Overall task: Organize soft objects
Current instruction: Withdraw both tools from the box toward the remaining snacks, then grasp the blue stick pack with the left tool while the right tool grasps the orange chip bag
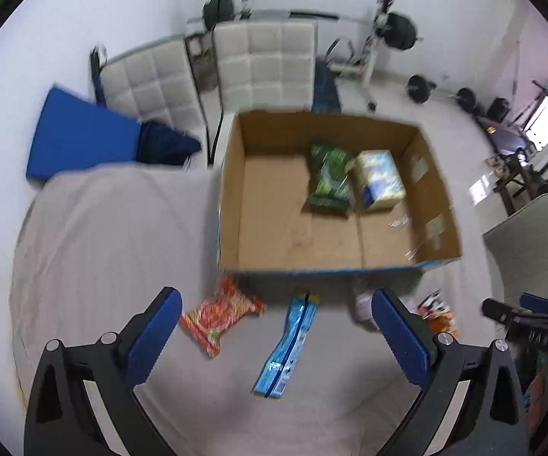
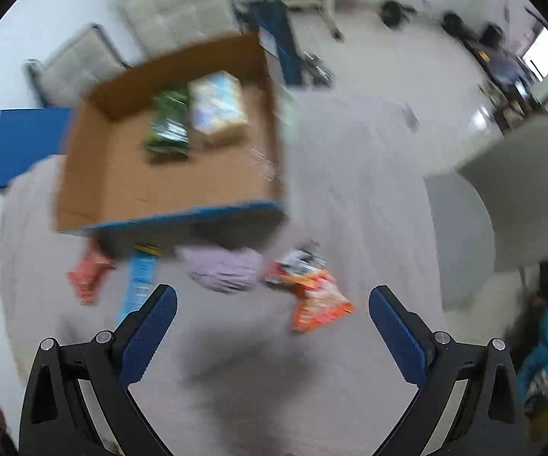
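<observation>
On the cloth: red packet [image 1: 220,315], blue pouch [image 1: 287,345]
In cardboard box [image 1: 232,197]: green bag [image 1: 329,178], pale pack [image 1: 380,180]
Left gripper [image 1: 277,306]: spread wide, holding nothing
Right gripper [image 2: 272,302]: spread wide, holding nothing

The left gripper [image 1: 275,306] is built of matte black angular arms, each with a triangular cut-out near its base and two round silver screw heads on its upper edge, and each finger carries a flat, rectangular blue pad [image 1: 403,342] with a finely textured face. The right gripper [image 2: 273,302] has the same make: black arms with triangular openings, paired silver screws, and dotted blue pads [image 2: 148,332] on the inner faces of its fingers, with pale strips showing along the inner edges of the arms.
</observation>
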Demonstrator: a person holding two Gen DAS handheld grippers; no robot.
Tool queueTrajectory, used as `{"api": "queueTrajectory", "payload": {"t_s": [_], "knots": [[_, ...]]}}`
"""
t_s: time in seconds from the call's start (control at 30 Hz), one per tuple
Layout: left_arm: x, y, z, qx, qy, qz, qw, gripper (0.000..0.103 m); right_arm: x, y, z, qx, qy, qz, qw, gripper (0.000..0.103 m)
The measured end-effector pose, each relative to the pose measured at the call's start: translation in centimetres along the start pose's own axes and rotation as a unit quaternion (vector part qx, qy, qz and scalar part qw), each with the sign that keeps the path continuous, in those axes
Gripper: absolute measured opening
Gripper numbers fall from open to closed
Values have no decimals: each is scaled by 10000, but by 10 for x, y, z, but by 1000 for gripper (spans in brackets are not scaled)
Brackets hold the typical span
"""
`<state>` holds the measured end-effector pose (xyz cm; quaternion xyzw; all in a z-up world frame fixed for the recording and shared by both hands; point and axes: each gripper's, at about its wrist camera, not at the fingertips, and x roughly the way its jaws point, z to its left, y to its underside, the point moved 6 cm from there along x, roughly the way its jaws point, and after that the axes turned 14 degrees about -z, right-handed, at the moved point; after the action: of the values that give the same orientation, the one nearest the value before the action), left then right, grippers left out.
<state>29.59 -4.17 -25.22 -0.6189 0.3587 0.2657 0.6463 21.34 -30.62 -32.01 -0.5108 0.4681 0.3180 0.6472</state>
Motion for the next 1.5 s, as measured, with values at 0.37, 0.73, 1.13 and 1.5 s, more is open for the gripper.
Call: {"api": "queueTrajectory", "payload": {"t_s": [0.37, 0.73, 1.13, 1.5], "knots": [[103, 96, -8, -51, -140, 1441, 9895, 101, 138, 49, -37, -66, 71, 1493, 9887, 77], [158, 167, -16, 345, -19, 2512, 9673, 95, 127, 96, -18, 320, -496, 2324, 9708, 65], [155, 208, -20, -553, 196, 2897, 9553, 35, 138, 96, -21, 404, -719, 1994, 9764, 59], [158, 212, -23, -494, 150, 2715, 9611, 34, 143, 124, -14, -51, -244, 1999, 9795, 43]]}}
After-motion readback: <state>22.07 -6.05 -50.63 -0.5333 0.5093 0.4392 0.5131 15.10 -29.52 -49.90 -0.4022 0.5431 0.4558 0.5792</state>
